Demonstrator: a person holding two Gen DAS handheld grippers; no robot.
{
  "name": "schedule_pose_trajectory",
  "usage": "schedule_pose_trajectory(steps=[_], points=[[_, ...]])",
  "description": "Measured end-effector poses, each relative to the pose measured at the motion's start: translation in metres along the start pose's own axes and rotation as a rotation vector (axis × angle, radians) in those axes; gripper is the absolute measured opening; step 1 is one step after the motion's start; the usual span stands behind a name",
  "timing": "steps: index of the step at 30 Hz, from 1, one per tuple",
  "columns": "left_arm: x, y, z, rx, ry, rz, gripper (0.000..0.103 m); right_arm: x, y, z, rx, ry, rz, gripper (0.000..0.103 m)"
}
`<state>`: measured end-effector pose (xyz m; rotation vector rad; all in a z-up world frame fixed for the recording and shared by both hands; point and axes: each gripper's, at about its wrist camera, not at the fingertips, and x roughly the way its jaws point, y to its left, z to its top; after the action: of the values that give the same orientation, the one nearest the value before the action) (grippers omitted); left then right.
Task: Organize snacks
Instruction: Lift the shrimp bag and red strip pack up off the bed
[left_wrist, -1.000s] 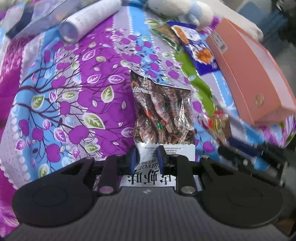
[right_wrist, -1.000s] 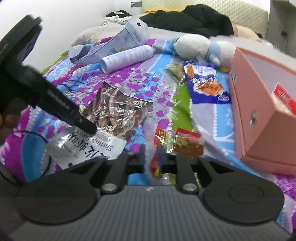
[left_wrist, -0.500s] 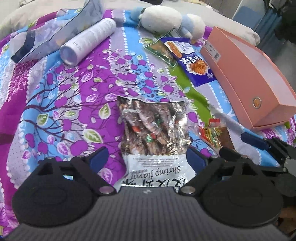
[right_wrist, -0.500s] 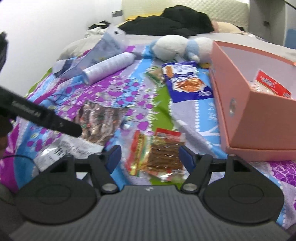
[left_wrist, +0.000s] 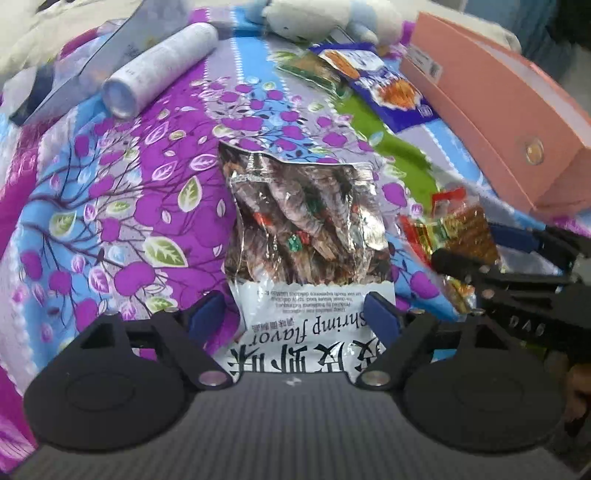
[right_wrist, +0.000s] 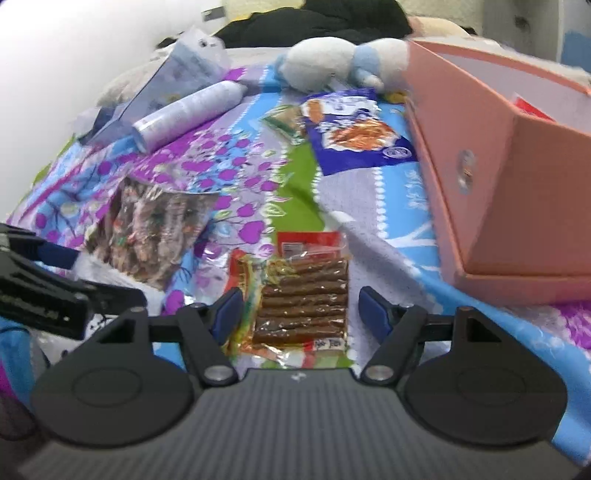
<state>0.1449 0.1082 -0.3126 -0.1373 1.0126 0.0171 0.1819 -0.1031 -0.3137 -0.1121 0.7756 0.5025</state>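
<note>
Between the spread left claw lies a crinkled shrimp snack bag — right claw spread too.

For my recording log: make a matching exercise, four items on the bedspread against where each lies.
Items:
1. silvery shrimp-flavor snack bag
2. clear packet of brown sticks
3. blue printed snack bag
4. white cylindrical bottle

Places:
A. beside the pink cardboard box, below the plush toy
B. between the open left gripper fingers
C. far left, by a clear pouch
D. between the open right gripper fingers

Pairs: 1-B, 2-D, 3-A, 4-C
</note>
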Motion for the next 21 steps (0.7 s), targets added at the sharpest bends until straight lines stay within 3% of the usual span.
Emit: schedule_pose_trajectory(steps=[7, 12, 16, 21], points=[[-0.007, -0.009, -0.004, -0.012, -0.059, 0.037, 0.051, 0.004, 0.011, 0.002, -0.069, -0.010, -0.012, 0.063], [-0.017, -0.002, -0.006, -0.106, -0.076, 0.012, 0.039, -0.002, 0.014, 0.007, -0.088, -0.004, -0.037, 0.054], [-0.028, -0.002, -0.012, -0.185, -0.083, -0.007, 0.028, -0.013, 0.020, 0.012, -0.098, -0.011, -0.050, 0.053], [-0.043, -0.005, -0.022, -0.260, -0.099, -0.035, 0.024, -0.031, 0.020, 0.020, -0.093, -0.030, -0.062, 0.053]])
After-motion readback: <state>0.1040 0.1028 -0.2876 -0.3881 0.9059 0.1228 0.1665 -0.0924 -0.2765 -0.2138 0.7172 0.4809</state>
